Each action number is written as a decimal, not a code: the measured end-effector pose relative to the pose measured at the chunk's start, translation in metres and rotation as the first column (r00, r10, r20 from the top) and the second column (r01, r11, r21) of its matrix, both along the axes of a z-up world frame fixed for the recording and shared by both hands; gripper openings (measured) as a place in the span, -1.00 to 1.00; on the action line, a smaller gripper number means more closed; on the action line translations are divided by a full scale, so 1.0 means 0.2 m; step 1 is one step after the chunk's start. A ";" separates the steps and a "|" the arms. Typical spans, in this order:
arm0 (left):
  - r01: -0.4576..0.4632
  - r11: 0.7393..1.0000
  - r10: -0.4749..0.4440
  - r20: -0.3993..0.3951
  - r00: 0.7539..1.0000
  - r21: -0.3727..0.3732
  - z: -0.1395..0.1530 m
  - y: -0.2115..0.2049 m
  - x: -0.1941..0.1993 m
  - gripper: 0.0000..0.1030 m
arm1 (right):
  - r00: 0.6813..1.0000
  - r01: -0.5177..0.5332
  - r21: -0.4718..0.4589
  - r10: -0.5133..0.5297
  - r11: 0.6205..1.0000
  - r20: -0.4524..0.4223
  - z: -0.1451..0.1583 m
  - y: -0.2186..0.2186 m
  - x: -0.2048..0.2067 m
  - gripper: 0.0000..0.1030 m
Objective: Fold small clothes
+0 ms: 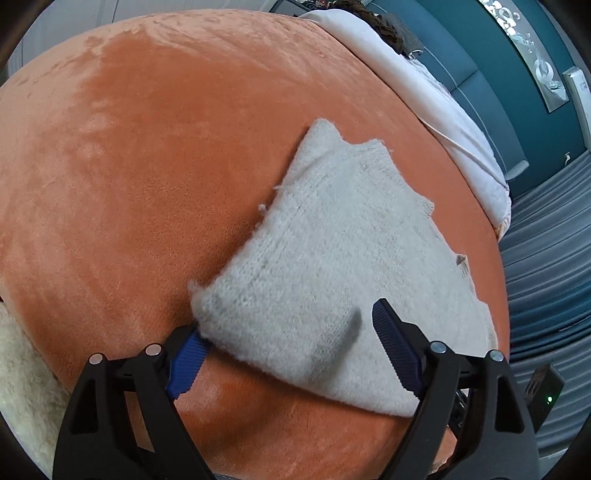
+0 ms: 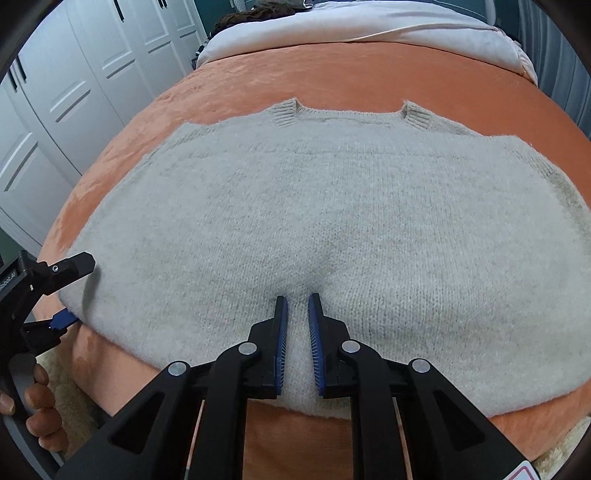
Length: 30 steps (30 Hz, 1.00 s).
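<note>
A light grey knit sweater (image 2: pixel 332 206) lies flat on an orange plush blanket (image 2: pixel 236 81), neckline away from me and hem at the near edge. My right gripper (image 2: pixel 297 299) sits at the middle of the hem, jaws nearly together, pinching a raised ridge of the knit; the fabric puckers just beyond the tips. My left gripper (image 1: pixel 288 317) stands open around the sweater's (image 1: pixel 351 240) near left corner. One blue pad is tucked at the corner's edge, the other is above the knit, and neither presses it. The right wrist view shows the left gripper (image 2: pixel 74 291) at the sweater's left edge, held by a hand (image 2: pixel 37 410).
A white duvet (image 2: pixel 369 29) lies across the far end of the bed. White wardrobe doors (image 2: pixel 74 92) stand to the left, and a grey curtain (image 1: pixel 546 258) and teal wall to the right. A cream fluffy rug (image 1: pixel 22 369) lies below the bed's near edge.
</note>
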<state>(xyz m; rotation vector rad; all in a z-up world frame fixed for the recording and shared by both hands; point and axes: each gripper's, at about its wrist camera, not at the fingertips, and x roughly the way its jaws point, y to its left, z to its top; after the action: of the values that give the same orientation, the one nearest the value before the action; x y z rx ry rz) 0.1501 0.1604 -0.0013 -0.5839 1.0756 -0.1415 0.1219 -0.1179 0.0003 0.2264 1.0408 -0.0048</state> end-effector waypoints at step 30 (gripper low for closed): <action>0.606 0.734 -0.662 0.122 0.740 0.305 0.37 -1.61 -0.37 -0.66 | 0.943 0.308 0.245 -0.329 0.920 0.048 0.16 -0.94 -0.75 -0.54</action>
<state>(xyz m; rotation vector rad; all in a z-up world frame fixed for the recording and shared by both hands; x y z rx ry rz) 0.0770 -0.1606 0.0736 0.0599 1.0147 -0.6586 -0.0276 -0.3050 0.0324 0.6055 0.9058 -0.1666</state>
